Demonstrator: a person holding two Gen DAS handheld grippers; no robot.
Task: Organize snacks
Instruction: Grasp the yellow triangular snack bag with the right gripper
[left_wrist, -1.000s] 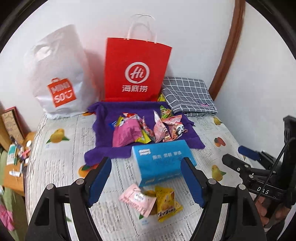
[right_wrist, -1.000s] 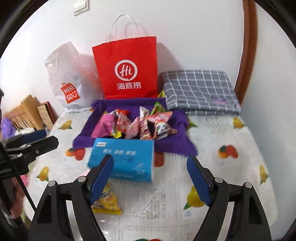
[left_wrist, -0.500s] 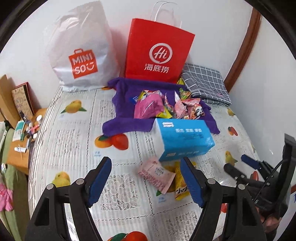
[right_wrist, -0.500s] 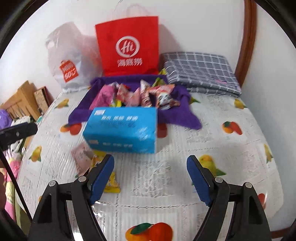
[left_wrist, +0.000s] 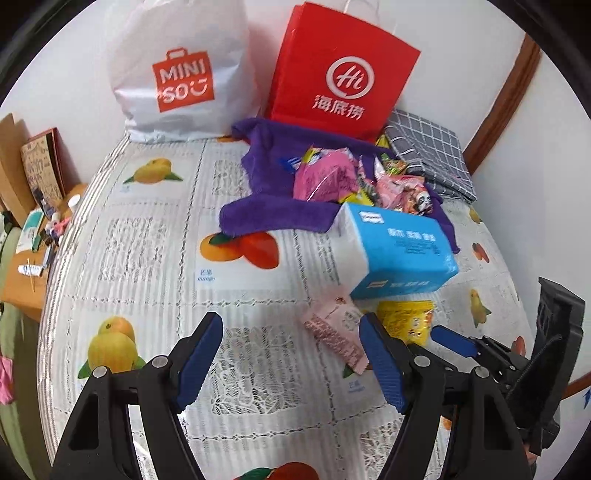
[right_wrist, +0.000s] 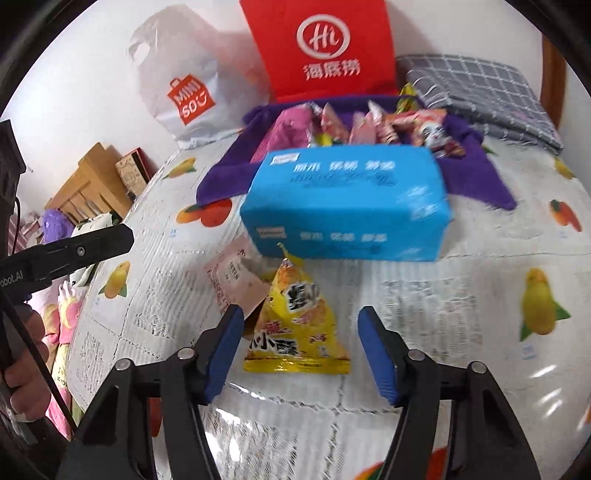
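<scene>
A yellow snack packet (right_wrist: 297, 325) lies on the fruit-print tablecloth, between the open fingers of my right gripper (right_wrist: 300, 350), which hovers just above it. A pink snack packet (right_wrist: 234, 280) lies beside it on the left. Both show in the left wrist view, yellow (left_wrist: 406, 319) and pink (left_wrist: 334, 330). A blue tissue pack (right_wrist: 347, 201) lies behind them. Several snack packets (left_wrist: 354, 181) are piled on a purple towel (left_wrist: 273, 210). My left gripper (left_wrist: 291, 354) is open and empty, above the cloth left of the pink packet.
A red paper bag (left_wrist: 340, 70) and a white Miniso bag (left_wrist: 177, 70) stand against the back wall. A folded grey checked cloth (left_wrist: 432, 155) lies at the back right. A cluttered wooden side table (left_wrist: 33, 254) stands left of the table edge.
Both grippers have moved down and forward toward the table. The right gripper has come over the yellow packet. The left view has swung left.
</scene>
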